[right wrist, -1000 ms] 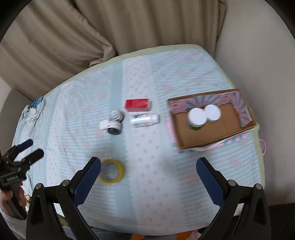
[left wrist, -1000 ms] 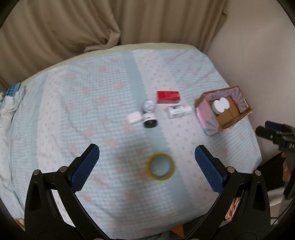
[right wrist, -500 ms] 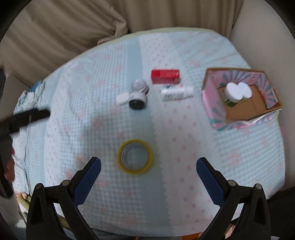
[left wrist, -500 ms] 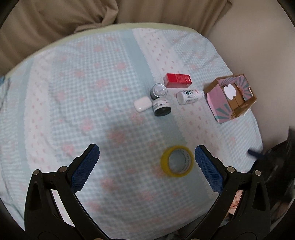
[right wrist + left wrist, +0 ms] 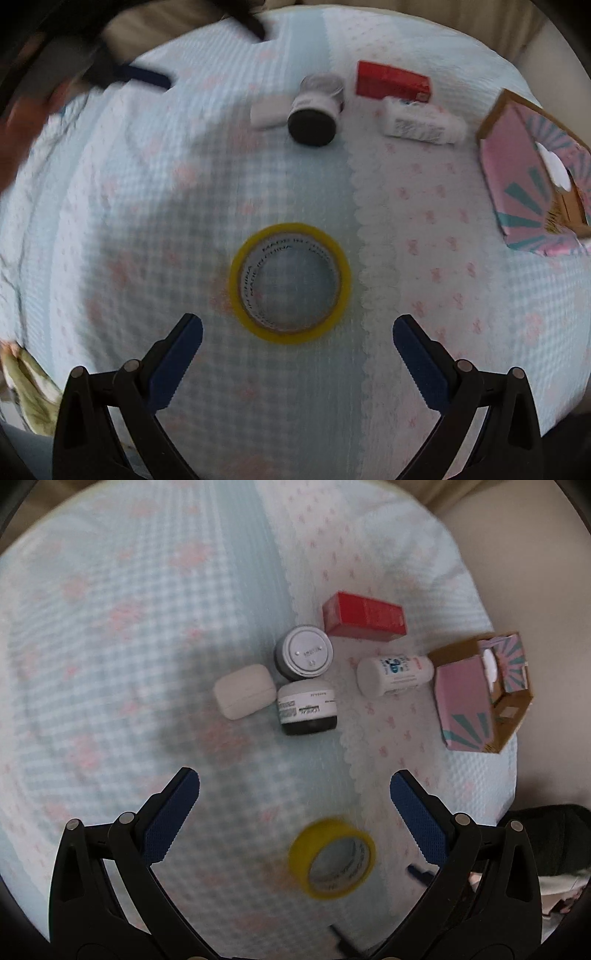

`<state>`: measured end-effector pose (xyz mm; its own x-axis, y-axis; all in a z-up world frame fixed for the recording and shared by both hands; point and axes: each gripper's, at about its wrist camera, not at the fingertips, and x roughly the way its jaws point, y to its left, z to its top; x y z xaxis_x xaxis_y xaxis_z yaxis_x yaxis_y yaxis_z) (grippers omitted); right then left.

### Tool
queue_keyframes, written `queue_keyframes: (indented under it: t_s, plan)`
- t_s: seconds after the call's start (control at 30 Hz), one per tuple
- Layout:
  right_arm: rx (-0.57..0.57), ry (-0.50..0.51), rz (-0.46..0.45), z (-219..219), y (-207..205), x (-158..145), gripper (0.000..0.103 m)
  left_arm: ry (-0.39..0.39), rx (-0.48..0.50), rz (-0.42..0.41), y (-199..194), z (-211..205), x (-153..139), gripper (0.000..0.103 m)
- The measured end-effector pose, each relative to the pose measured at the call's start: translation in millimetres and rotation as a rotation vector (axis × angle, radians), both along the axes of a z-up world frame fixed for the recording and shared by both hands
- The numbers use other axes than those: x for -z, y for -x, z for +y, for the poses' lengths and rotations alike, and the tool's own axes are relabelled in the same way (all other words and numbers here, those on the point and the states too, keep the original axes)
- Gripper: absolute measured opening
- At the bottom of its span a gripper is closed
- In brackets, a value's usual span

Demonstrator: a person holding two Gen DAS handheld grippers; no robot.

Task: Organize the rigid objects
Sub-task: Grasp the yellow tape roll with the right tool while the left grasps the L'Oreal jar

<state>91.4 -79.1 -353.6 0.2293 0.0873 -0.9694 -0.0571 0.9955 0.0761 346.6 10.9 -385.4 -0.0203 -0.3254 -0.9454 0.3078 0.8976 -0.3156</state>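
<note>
Two grippers hang over the bed, both spread wide and neither touching anything. From the right wrist view, the right gripper (image 5: 297, 338) has its blue-padded fingers (image 5: 177, 354) splayed well apart above the bedspread (image 5: 424, 229), with the yellow tape roll (image 5: 290, 282) lying flat just ahead of the gap between them, clear of both pads. From the left wrist view, the left gripper (image 5: 293, 797) is equally wide open; its pads (image 5: 171, 812) hold nothing, and the same tape roll (image 5: 331, 856) sits below and between them, nearer the right-hand finger, blurred. Farther toward the head end of the bed is a tight cluster: a white case (image 5: 244, 691) just beside a black-bottomed jar (image 5: 307, 707) lying on its side, with a grey-lidded jar (image 5: 303, 652) close behind it, whether they touch is unclear. Behind that lies a red box (image 5: 364, 617), and to its right a white bottle (image 5: 395, 675) on its side. Near the bed's right edge stands a pink and teal cardboard box (image 5: 467, 701), open, with white lids partly showing inside. In the right wrist view the left gripper's dark, blurred tip (image 5: 144, 75) shows at the upper left, over the bed's far left part.
</note>
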Motion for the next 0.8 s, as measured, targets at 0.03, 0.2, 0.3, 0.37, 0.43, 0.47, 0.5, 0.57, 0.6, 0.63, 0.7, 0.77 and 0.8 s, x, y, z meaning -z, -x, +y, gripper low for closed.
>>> queue_keyframes:
  t_s: [0.03, 0.2, 0.3, 0.37, 0.43, 0.47, 0.5, 0.57, 0.6, 0.63, 0.7, 0.77, 0.8]
  plan:
    - [-0.014, 0.003, 0.008, 3, -1, 6, 0.103, -0.002, 0.002, 0.016, -4, -5, 8, 0.103]
    - [-0.039, 0.032, 0.034, 13, -5, 31, 0.103, -0.014, -0.005, 0.085, -21, -30, 45, 0.101]
    - [-0.046, 0.051, 0.044, 13, -10, 41, 0.103, -0.017, -0.025, 0.124, -30, -40, 62, 0.101]
    - [-0.053, 0.068, 0.046, 13, -14, 46, 0.103, -0.021, -0.036, 0.146, -36, -47, 74, 0.100]
    - [-0.063, 0.057, 0.060, 13, -16, 53, 0.103, -0.026, -0.040, 0.159, -40, -52, 82, 0.098]
    - [-0.067, 0.057, 0.064, 14, -18, 56, 0.103, -0.030, -0.041, 0.166, -42, -56, 87, 0.096]
    - [-0.072, 0.059, 0.066, 15, -18, 59, 0.103, -0.033, -0.041, 0.172, -43, -59, 90, 0.094]
    - [-0.079, 0.053, 0.070, 16, -20, 62, 0.103, -0.037, -0.042, 0.182, -46, -64, 96, 0.093]
    - [-0.081, 0.049, 0.071, 17, -22, 64, 0.103, -0.035, -0.042, 0.185, -46, -67, 98, 0.091]
    - [-0.085, 0.044, 0.072, 18, -24, 66, 0.103, -0.033, -0.040, 0.187, -46, -69, 99, 0.088]
    - [-0.089, 0.051, 0.071, 19, -26, 68, 0.103, -0.050, -0.038, 0.191, -47, -75, 103, 0.074]
    - [-0.100, 0.056, 0.082, 22, -31, 72, 0.103, -0.053, -0.051, 0.201, -49, -78, 108, 0.069]
    - [-0.107, 0.056, 0.084, 22, -32, 73, 0.103, -0.059, -0.053, 0.200, -50, -80, 109, 0.065]
